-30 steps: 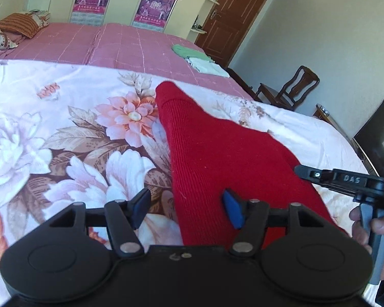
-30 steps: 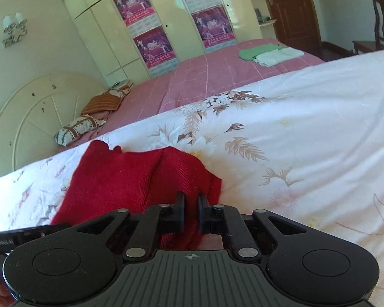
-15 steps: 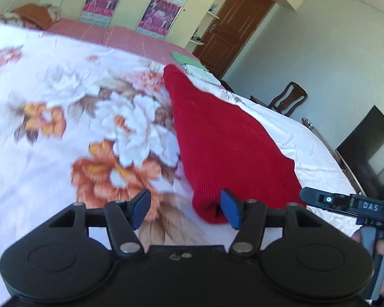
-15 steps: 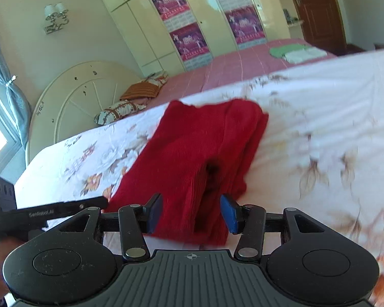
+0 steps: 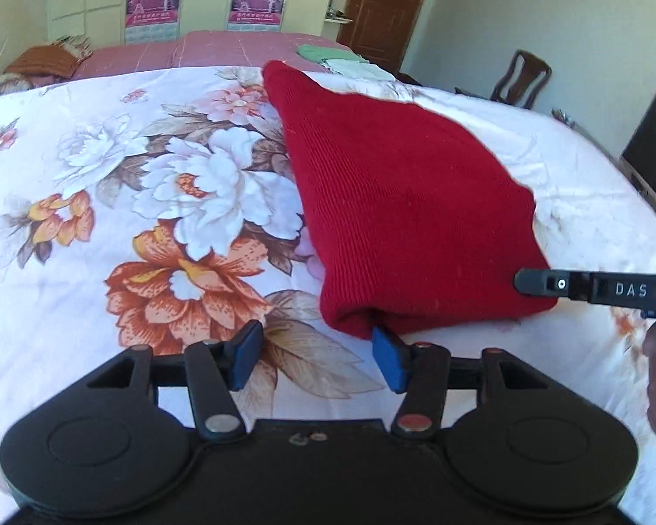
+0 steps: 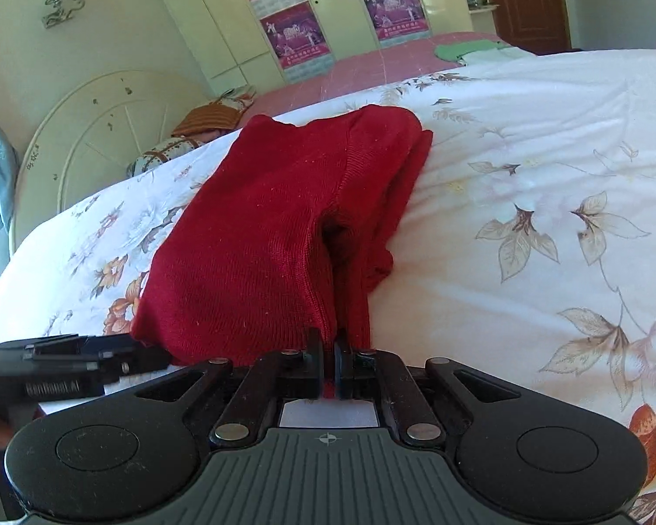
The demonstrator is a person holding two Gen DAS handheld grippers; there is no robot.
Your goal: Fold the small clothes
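A red knit garment lies folded on the flowered bedspread. My left gripper is open and empty, just short of the garment's near left corner; its right pad sits at the fold's edge. In the right wrist view the garment stretches away from me, and my right gripper is shut on its near edge, with red fabric pinched between the fingers. The right gripper also shows at the right edge of the left wrist view.
Folded green and white clothes lie on the pink bed behind. Pillows and a round headboard are at the far left. A wooden chair, a door and a dark screen stand to the right.
My right gripper, open half a second ago, has shut on the garment's near edge. My left gripper stayed open and drew back slightly from the fold.
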